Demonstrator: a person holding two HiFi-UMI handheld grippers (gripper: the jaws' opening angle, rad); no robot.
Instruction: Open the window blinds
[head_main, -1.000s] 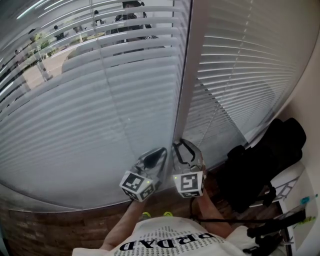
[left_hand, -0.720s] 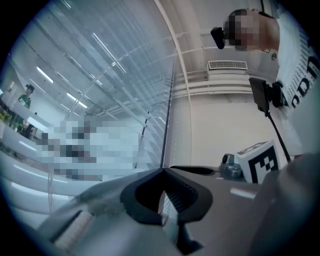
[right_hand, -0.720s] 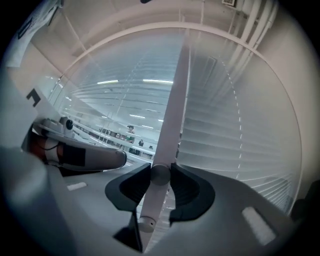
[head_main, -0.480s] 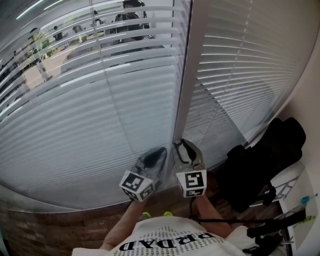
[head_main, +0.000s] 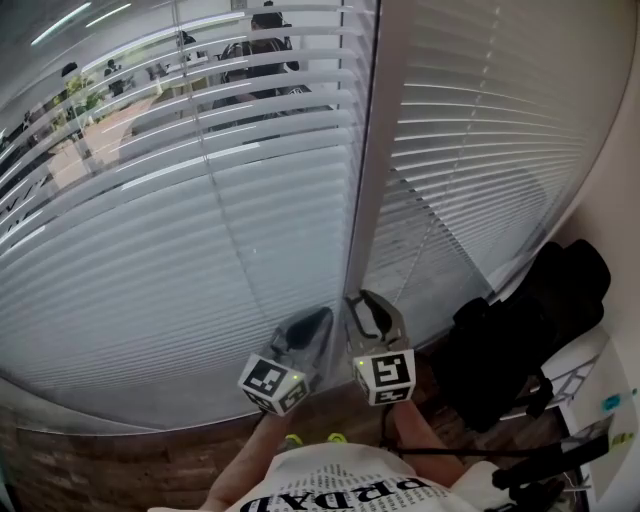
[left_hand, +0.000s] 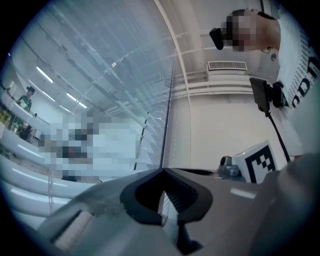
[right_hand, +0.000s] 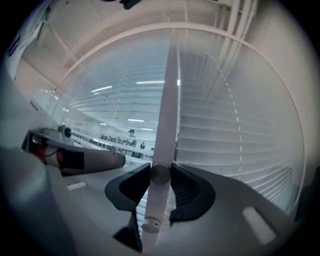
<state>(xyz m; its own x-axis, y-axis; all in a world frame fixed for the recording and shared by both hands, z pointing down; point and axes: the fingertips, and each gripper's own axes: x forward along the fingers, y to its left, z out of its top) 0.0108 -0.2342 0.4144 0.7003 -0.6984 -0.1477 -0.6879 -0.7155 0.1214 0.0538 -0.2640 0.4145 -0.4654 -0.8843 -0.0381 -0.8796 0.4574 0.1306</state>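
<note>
Two white slatted blinds cover the windows, the left blind (head_main: 180, 250) and the right blind (head_main: 490, 150). A white tilt wand (head_main: 368, 190) hangs between them. In the right gripper view the wand (right_hand: 162, 130) runs up between the jaws, its lower end just below them. My right gripper (head_main: 358, 297) (right_hand: 160, 172) is shut on the wand, with both pads pressed against it. My left gripper (head_main: 322, 315) (left_hand: 162, 171) sits beside it on the left, tips together with nothing between them. The left blind's upper slats are tilted apart, showing the scene through the glass.
A thin beaded cord (right_hand: 235, 125) hangs in front of the right blind. Black bags (head_main: 520, 340) are piled at the lower right near the wall. A brick-patterned ledge (head_main: 120, 460) runs under the window. The right gripper's marker cube (left_hand: 255, 160) shows in the left gripper view.
My right gripper has rolled about the wand while staying in place. The left blind's upper slats have tilted further apart, showing more through the glass. The left gripper has not moved.
</note>
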